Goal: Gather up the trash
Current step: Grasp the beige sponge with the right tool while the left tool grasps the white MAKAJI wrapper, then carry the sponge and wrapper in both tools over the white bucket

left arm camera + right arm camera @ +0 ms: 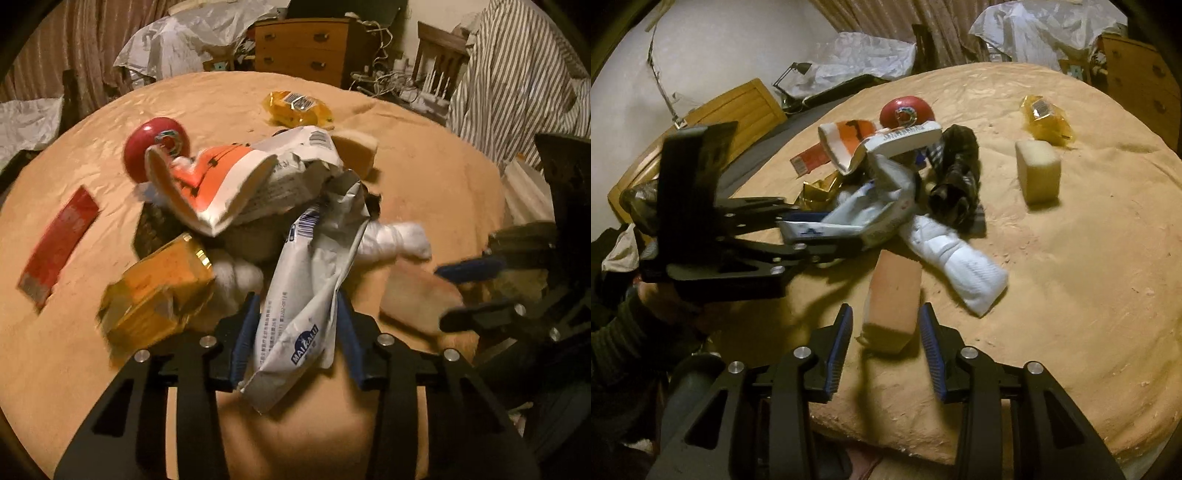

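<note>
My left gripper is shut on a crumpled white wrapper with blue print, at the near edge of a trash pile on the tan bed. The pile holds an orange-and-white packet, a gold foil box, a red round lid and a white sock. My right gripper is open, its fingers on either side of an orange sponge block. The left gripper and the white wrapper also show in the right wrist view.
A yellow wrapper lies far back on the bed; a red flat packet lies left. A pale sponge and a dark cloth sit right of the pile. A wooden dresser stands behind the bed.
</note>
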{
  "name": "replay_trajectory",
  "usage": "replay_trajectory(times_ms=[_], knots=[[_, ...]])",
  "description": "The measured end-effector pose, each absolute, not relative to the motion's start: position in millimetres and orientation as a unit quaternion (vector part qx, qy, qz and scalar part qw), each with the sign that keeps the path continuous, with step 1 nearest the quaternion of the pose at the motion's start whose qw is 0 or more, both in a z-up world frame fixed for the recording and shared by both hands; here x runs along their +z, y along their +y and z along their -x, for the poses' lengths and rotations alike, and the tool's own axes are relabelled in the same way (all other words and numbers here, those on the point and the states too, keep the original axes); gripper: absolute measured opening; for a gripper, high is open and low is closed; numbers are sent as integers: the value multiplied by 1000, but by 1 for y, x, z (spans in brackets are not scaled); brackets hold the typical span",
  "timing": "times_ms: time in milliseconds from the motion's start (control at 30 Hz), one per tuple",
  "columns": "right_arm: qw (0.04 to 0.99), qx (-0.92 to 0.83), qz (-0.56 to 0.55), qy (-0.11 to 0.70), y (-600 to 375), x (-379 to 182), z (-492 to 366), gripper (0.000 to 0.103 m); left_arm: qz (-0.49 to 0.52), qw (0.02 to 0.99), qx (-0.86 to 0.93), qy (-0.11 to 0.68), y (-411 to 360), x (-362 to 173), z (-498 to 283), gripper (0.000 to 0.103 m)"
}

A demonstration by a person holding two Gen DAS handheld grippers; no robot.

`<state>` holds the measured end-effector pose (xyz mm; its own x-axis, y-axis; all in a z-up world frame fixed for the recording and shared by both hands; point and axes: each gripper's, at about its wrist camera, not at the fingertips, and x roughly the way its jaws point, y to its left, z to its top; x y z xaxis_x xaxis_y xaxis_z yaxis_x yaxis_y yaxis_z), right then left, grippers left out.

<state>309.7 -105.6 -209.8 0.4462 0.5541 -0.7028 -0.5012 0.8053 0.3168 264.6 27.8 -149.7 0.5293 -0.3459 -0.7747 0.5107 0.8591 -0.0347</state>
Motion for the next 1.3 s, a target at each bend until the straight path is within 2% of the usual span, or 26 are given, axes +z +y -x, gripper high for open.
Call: replay_trajectory(times_ms=[100, 167, 233, 400, 467, 533, 700, 1300], knots=[[848, 315, -20, 427, -98, -210, -310, 45, -94, 870, -237, 422, 41, -144, -242, 41], [849, 311, -10, 427, -92, -212, -312, 46, -90, 870, -230, 428, 49, -147, -234, 47], [849, 306, -2, 431, -87, -215, -317, 46, -93, 871, -220, 430, 50, -151, -234, 52], [850, 297, 24, 435, -72, -220, -326, 46, -85, 865, -214, 445, 52, -160, -252, 56], [852, 291, 35, 433, -69, -221, -328, 39, -70, 864, -210, 452, 58, -163, -260, 56], [853, 290, 39, 432, -69, -223, -327, 29, -62, 863, -212, 454, 58, -165, -262, 46], [873, 272, 33, 403, -75, -213, -313, 28, -60, 880, -197, 427, 51, -155, -245, 35], [960, 204, 35, 190, -98, -85, -197, 28, 8, 975, 1, 221, 37, -32, -118, 34]])
